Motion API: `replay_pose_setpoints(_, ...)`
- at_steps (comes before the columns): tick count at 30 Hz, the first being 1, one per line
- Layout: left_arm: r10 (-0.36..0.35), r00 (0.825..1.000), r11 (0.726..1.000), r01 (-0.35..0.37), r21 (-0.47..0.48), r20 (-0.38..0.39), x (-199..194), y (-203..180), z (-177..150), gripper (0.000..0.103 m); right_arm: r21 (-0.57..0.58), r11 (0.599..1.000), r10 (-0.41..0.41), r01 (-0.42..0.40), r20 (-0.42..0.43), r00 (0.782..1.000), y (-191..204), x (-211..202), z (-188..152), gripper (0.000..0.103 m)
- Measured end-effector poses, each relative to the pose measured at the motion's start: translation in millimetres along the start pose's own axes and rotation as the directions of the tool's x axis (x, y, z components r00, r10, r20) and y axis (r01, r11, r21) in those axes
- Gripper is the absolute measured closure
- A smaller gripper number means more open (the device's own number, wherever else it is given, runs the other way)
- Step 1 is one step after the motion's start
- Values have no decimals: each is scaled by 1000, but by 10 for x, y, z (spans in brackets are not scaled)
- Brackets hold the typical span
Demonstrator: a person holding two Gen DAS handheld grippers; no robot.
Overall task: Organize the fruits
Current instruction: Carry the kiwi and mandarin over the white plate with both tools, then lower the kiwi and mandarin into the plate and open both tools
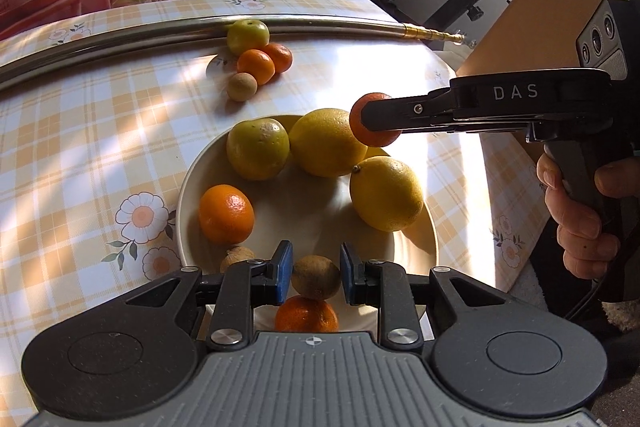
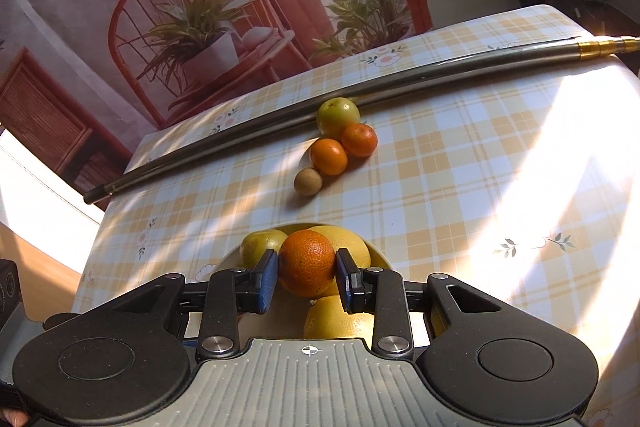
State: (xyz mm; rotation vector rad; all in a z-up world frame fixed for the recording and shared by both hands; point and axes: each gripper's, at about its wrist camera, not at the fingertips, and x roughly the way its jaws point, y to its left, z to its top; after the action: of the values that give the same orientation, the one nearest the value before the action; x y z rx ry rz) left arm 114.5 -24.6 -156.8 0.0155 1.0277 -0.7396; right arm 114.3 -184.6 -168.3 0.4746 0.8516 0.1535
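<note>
Four fruits lie grouped on the table (image 2: 460, 187) beyond the bowl (image 1: 188, 203). Right gripper (image 2: 306, 275) has its jaws closed on a tangerine (image 2: 306, 262) above the bowl: light, round, soft-skinned, best squeezed gently across its middle. Left gripper (image 1: 316, 277) has its jaws parted around a kiwi (image 1: 316, 277), seemingly not gripping.

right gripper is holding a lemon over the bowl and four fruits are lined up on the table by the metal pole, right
Not quite: the right gripper is shut on a small orange, not a lemon. The right wrist view shows its orange peel between the blue pads, and the left wrist view shows it held over the bowl. The rest holds: four fruits sit in a line on the table beside the metal pole.
</note>
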Motion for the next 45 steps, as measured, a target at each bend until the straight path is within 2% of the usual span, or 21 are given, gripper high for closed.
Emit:
replay_pose_setpoints(6,35,999,998,-34,-44,18,-84,111,-14,76,-41,999,19,-20,-13,1000,108,24,-31,75)
replay_pose_setpoints(16,41,999,988,-35,-151,36,-119,311,-20,76,-46,999,19,-21,-38,999,120,77,-82,75)
replay_pose_setpoints(29,81,994,978,-65,-200,74,-128,413,-1,76,-76,997,19,-25,-70,997,179,175,-126,74)
replay_pose_setpoints(36,154,979,975,-129,-181,135,-235,344,34,77,-214,977,-20,-7,-125,992,422,395,-152,74)
replay_pose_setpoints(40,202,968,969,-174,-177,152,-281,321,39,77,-265,964,-74,35,-139,988,521,532,-185,74)
replay_pose_setpoints(45,205,966,964,-171,-204,160,-317,356,8,77,-322,945,-113,65,-133,985,586,595,-236,74)
